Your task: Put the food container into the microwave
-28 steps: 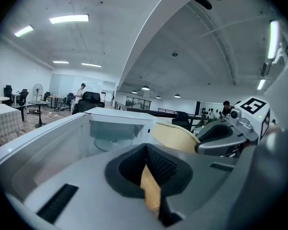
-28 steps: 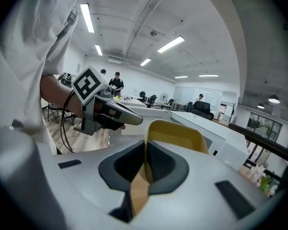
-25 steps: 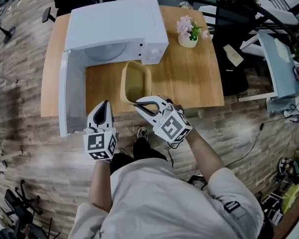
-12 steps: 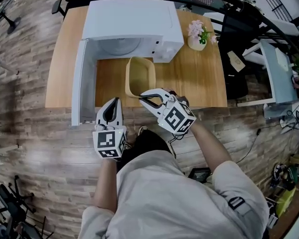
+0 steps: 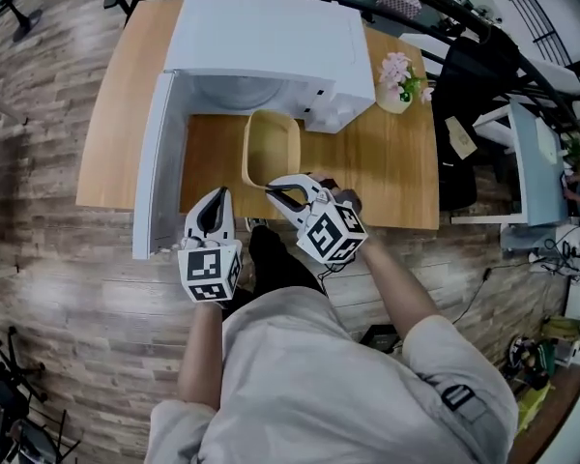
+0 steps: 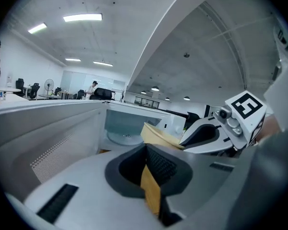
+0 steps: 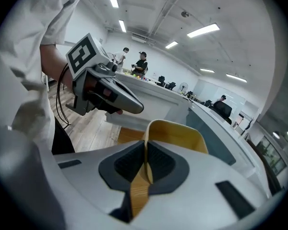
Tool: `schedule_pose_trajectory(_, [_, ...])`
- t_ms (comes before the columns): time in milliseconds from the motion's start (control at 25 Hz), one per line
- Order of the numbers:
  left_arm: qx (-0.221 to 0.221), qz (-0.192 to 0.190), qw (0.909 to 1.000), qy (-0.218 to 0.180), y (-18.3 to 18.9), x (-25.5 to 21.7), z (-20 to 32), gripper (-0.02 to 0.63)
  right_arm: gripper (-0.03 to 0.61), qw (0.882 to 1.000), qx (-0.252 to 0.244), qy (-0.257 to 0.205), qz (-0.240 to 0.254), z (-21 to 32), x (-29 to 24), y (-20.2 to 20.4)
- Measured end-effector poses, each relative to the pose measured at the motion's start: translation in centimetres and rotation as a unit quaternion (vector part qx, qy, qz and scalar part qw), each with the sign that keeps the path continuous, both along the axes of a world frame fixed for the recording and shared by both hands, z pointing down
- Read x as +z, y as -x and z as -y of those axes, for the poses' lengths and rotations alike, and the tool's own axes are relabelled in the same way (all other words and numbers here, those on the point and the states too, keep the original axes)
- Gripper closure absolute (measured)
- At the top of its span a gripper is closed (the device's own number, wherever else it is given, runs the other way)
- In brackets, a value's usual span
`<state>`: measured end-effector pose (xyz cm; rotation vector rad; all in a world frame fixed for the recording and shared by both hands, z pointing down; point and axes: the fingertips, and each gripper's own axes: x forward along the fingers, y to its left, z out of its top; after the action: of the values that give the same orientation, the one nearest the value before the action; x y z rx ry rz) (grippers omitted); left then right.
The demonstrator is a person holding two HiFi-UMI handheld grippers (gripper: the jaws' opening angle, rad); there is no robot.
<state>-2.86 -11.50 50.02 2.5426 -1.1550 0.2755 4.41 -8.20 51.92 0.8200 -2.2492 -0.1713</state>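
With right tool (image 5: 274, 192) clamped on near rim of food container (image 5: 271, 143) and left tool (image 5: 217, 195) shut, empty — lift level, push far into open microwave (image 5: 271, 32), clear of door (image 5: 158, 172).
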Motion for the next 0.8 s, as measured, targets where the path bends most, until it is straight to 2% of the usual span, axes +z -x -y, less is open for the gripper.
schedule_pose_trajectory(280, [-0.04,0.005,0.9991,0.012,-0.5,1.7,4.7,0.601,0.554,0.999,-0.033,-0.003,-0.017,4.7,1.0,-0.8])
schedule_pose_trajectory(800, [-0.071,0.032,0.9961,0.042,-0.6,4.4,8.1,0.601,0.554,0.999,-0.028,0.013,-0.017,11.4,3.1,-1.2])
